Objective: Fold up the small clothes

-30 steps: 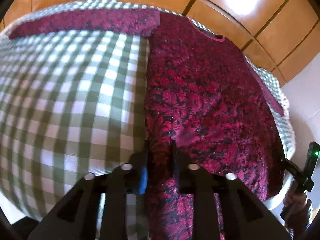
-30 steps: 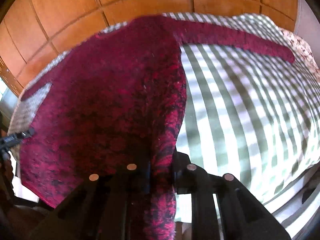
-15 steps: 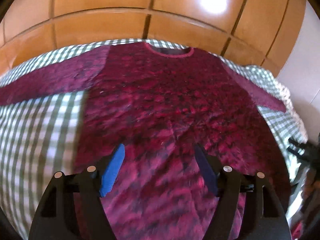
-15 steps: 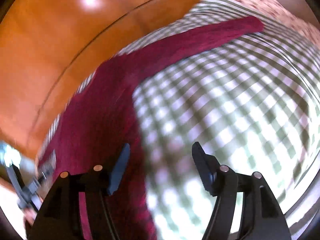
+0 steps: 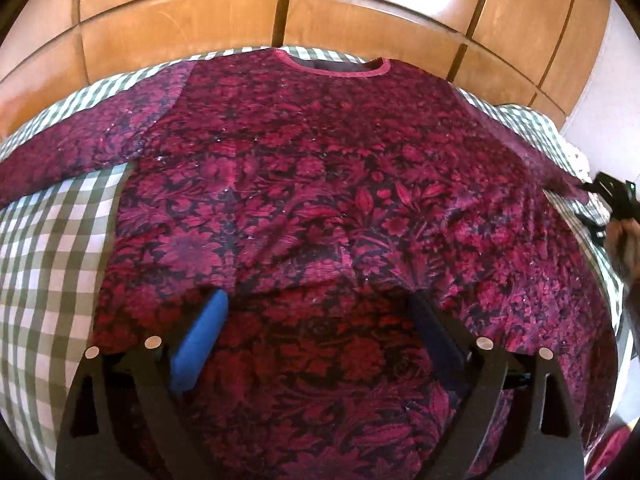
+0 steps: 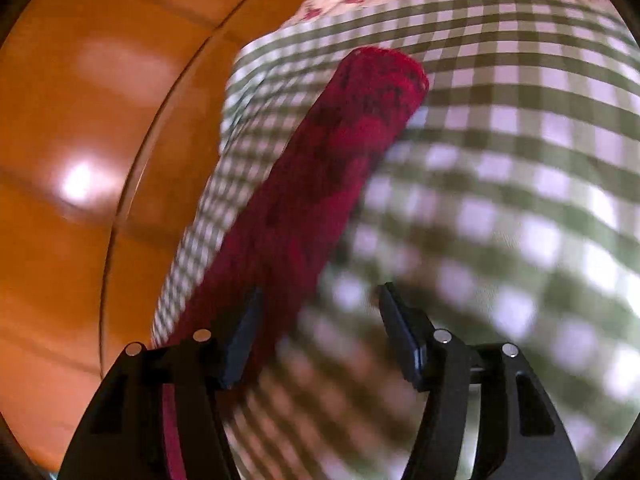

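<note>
The crimson floral top (image 5: 320, 184) is lying spread flat on the checked bed cover (image 5: 48, 240), filling the middle of the left wrist view. The left gripper (image 5: 320, 320) is hanging over its lower half, its jaws having just been opening wide, nothing between them. At the far right edge the right gripper (image 6: 320, 328) is nearing the sleeve (image 6: 320, 168), its jaws having just been closing a little, still apart and gripping nothing. The spreading step looks finished; next, probably, comes pinching that sleeve to fold it inward.

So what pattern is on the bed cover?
Green-and-white checks on the bed cover, clearest in the left wrist view.
</note>
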The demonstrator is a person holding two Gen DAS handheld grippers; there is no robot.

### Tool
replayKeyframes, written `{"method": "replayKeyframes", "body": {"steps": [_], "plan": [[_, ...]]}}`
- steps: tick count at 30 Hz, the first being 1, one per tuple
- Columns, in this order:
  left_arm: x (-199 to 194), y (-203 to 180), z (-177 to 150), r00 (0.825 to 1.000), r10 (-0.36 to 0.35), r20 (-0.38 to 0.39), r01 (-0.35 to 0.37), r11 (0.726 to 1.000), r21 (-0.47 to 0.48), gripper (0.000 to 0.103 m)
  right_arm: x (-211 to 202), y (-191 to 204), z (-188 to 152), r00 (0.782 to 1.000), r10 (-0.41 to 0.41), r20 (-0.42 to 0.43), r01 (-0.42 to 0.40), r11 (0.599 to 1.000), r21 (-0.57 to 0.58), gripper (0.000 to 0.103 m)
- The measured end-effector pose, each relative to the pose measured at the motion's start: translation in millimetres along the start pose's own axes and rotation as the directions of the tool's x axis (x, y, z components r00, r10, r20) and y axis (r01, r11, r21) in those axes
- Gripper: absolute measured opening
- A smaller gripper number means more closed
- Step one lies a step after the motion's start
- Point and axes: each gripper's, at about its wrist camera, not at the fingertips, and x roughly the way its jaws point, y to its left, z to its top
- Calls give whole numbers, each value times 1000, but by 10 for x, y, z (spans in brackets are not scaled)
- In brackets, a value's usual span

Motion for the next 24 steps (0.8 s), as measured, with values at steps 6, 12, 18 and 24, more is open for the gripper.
{"method": "replayKeyframes", "body": {"steps": [6,12,18,24], "plan": [[24,-2,15,1000,-11,-4,11,1000,-3,94,257,72,273,998,-60,-1,60,998,-9,21],[36,-31,14,1000,-11,-4,11,1000,9,98,196,539,171,996,-92,9,92,962,-257,12],[38,-24,13,1000,-19,0,19,1000,6,99,193,1102,-283,987,-143,70,158,846,-510,12],[34,-24,6,1000,-22,5,22,1000,2,99,240,1807,-1106,995,-76,71,104,670,-735,12]]}}
